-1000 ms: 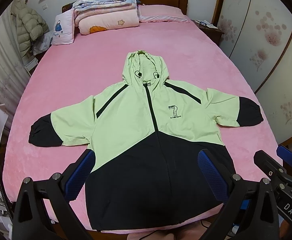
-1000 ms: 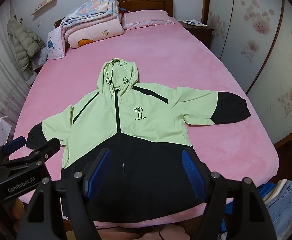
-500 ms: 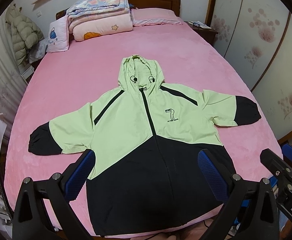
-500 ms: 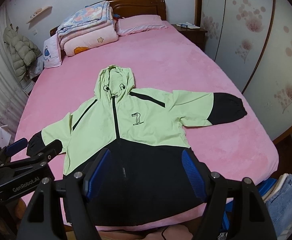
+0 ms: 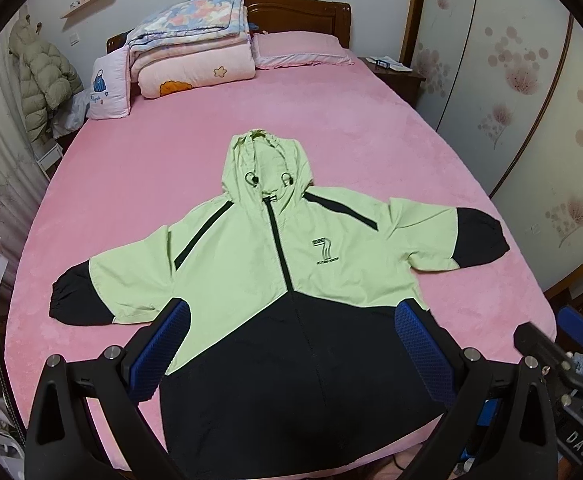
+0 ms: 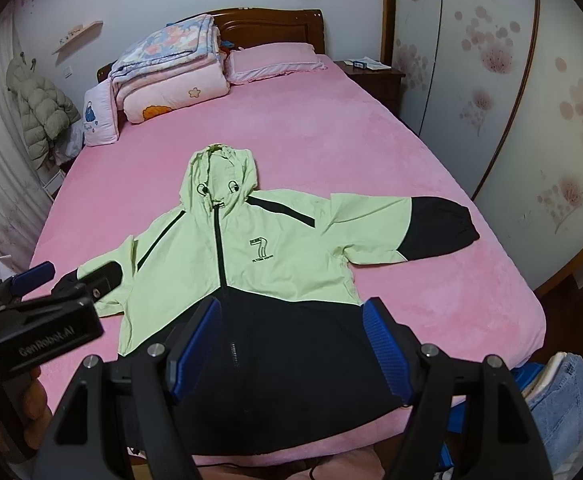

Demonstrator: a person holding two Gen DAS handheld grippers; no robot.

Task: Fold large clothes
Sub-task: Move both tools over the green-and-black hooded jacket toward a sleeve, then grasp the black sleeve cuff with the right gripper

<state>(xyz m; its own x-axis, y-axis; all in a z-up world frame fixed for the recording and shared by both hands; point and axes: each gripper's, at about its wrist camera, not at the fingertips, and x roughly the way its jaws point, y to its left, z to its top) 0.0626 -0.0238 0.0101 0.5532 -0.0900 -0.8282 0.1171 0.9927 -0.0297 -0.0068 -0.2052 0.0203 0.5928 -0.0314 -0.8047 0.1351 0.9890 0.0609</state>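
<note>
Held above the near edge of the bed (image 5: 179,160), the left gripper (image 5: 291,344) is seen in the left wrist view with its blue pads (image 5: 159,352) spread wide apart and nothing between them. A green-and-black hooded jacket (image 5: 259,264) is laid flat, front up, just beyond the fingertips at twelve o'clock, its hood pointed toward the headboard and its sleeves spread to nine and three o'clock. The right gripper (image 5: 563,364) is glimpsed at four o'clock.

From the right wrist view, the right gripper (image 6: 291,344) is likewise shown with jaws parted and empty, above the jacket's (image 6: 251,264) black hem. The zipper is seen at eleven o'clock from its fingertips. The left gripper (image 6: 51,288) is seen at nine o'clock, over the jacket's left cuff.
</note>
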